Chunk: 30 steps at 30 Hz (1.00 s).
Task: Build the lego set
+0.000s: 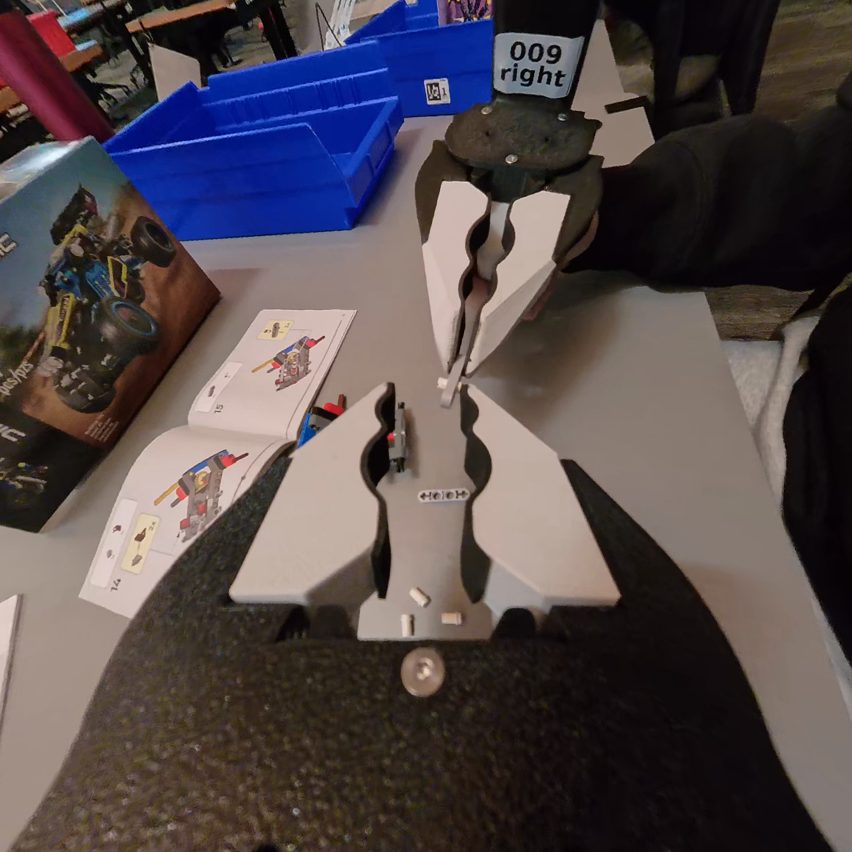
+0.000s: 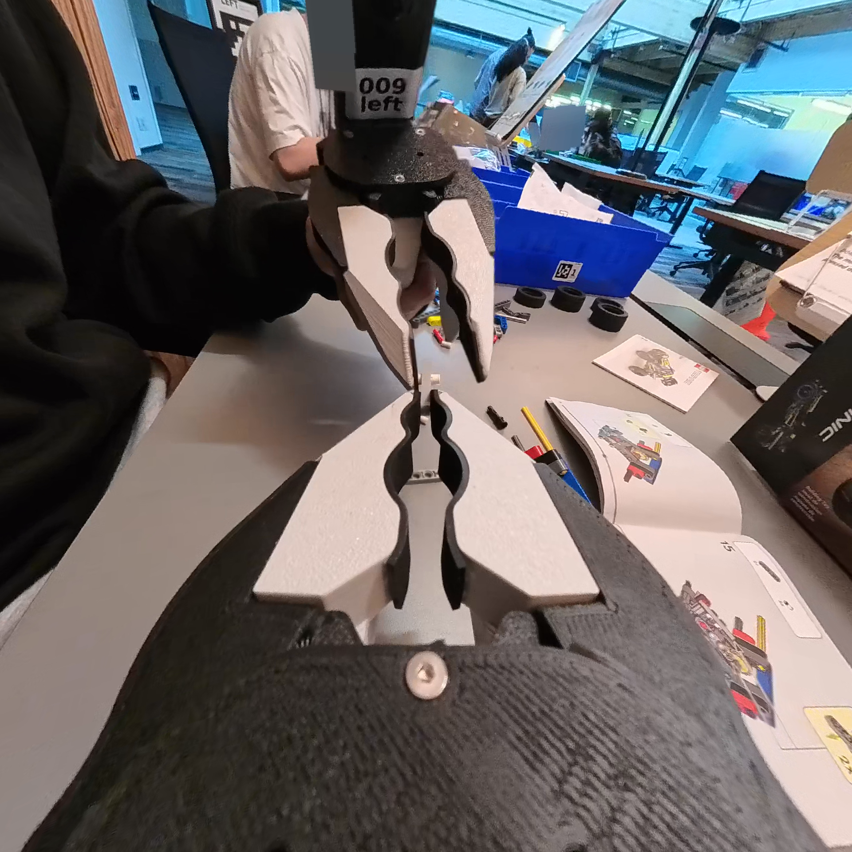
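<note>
Grey plastic fills both views: the right gripper (image 1: 454,375) is clamped on a thin grey lego beam (image 1: 454,382) with a white peg (image 1: 441,382) at its tip, hanging just above the table (image 1: 599,415). The left gripper (image 2: 445,375) meets it from 6 o'clock, jaws wide and holding nothing. Three white pegs (image 1: 418,596) lie beneath it; the open manual (image 1: 258,401) sits at 9 o'clock

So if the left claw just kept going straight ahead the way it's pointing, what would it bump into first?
Probably the small grey lego beam that the right gripper holds tip to tip with the left gripper. They look nearly touching, though depth is hard to judge.
</note>
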Each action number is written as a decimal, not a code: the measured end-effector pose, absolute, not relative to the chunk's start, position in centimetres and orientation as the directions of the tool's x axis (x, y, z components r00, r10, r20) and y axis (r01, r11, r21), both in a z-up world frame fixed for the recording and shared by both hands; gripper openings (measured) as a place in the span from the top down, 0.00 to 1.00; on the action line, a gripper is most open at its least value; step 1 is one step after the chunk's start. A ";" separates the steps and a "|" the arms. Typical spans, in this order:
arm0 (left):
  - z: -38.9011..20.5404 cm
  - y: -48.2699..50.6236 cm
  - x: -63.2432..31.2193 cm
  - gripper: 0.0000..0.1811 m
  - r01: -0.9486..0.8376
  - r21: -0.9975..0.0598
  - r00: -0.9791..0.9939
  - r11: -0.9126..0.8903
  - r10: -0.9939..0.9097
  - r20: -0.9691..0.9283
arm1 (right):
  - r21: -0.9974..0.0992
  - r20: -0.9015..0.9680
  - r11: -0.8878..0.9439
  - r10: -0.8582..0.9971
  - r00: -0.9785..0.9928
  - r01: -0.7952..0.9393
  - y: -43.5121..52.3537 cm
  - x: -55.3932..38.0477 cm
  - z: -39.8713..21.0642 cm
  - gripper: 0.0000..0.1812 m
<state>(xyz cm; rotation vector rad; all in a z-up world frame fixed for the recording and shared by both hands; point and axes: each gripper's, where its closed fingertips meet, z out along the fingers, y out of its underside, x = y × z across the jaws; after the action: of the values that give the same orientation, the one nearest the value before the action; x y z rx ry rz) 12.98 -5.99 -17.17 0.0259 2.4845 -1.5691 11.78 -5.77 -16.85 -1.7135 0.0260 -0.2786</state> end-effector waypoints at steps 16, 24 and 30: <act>-17.1 -5.5 12.6 0.90 0.381 -0.791 -0.897 0.478 -0.018 -0.442 | -0.861 -0.509 0.027 -0.060 0.859 -0.509 -6.6 12.6 -16.3 0.99; -16.8 -6.0 13.1 0.91 0.455 -0.751 -0.841 0.479 -0.048 -0.539 | -0.776 -0.631 0.036 -0.018 0.776 -0.630 -6.7 12.7 -16.8 0.99; -17.2 -6.4 12.7 0.95 0.487 -0.731 -0.825 0.477 -0.022 -0.565 | -0.781 -0.624 0.008 -0.011 0.781 -0.624 -6.4 12.3 -16.9 0.99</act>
<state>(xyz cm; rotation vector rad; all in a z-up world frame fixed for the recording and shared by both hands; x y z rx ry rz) 12.66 -6.38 -17.17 0.3846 2.2198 -1.3311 12.27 -6.39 -16.93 -1.5013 0.5378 0.5165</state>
